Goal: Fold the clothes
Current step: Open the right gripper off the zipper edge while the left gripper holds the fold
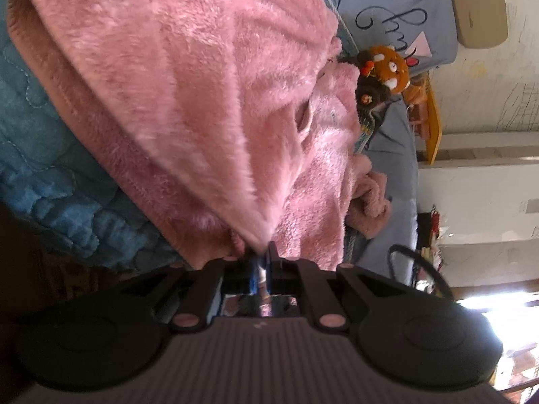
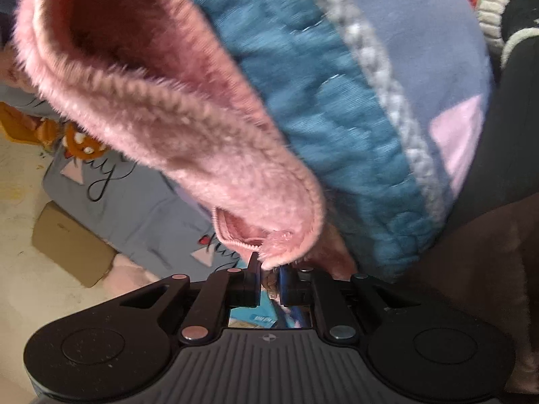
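Bedding fills both views: we count one teal quilted blanket (image 1: 50,175) and one grey-blue sheet (image 1: 397,155) printed with script lettering and pink triangles. On them we list one pink fleece garment (image 1: 202,84), part of it lifted and part of it heaped on the blanket. We count two grippers. Left gripper (image 1: 261,252): jaws almost shut, pinching a point of the garment's hem. Right gripper (image 2: 269,266): jaws nearly closed, clamped on a ribbed, seamed edge of the same garment. Beyond, we note one orange plush toy (image 1: 390,67), one cardboard box (image 2: 70,245) and a pale scribbled wall (image 1: 488,101).
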Available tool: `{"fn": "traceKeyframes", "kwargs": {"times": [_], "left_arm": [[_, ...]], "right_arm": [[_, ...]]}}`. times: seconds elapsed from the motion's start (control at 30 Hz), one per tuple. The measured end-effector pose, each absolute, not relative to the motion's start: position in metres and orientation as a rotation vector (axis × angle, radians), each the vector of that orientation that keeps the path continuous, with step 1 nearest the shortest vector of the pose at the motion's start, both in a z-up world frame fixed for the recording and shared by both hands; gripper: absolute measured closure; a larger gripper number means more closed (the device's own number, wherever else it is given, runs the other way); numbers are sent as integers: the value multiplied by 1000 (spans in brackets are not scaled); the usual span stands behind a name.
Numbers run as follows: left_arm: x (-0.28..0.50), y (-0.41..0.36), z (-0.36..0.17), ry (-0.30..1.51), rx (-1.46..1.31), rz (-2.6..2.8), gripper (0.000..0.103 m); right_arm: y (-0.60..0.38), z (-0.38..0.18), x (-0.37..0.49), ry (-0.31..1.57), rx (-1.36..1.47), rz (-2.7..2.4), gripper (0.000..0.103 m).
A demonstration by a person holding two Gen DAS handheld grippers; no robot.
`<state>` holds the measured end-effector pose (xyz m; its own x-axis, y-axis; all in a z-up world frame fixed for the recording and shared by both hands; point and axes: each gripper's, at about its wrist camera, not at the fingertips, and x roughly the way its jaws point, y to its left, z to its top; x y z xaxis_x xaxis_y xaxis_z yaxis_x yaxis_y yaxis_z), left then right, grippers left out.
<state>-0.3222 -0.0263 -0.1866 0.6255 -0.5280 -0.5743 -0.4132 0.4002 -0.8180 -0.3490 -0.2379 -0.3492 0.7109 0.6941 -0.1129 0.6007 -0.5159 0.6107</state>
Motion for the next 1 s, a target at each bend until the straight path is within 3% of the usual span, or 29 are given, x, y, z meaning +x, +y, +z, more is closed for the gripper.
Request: {"fn": "traceKeyframes", "kwargs": {"times": [1.0], "left_arm": [[-334,-35,-178,926,-1200,-103,100]], "right_arm": [[-223,-347,-332,932,2187,233,93]]}}
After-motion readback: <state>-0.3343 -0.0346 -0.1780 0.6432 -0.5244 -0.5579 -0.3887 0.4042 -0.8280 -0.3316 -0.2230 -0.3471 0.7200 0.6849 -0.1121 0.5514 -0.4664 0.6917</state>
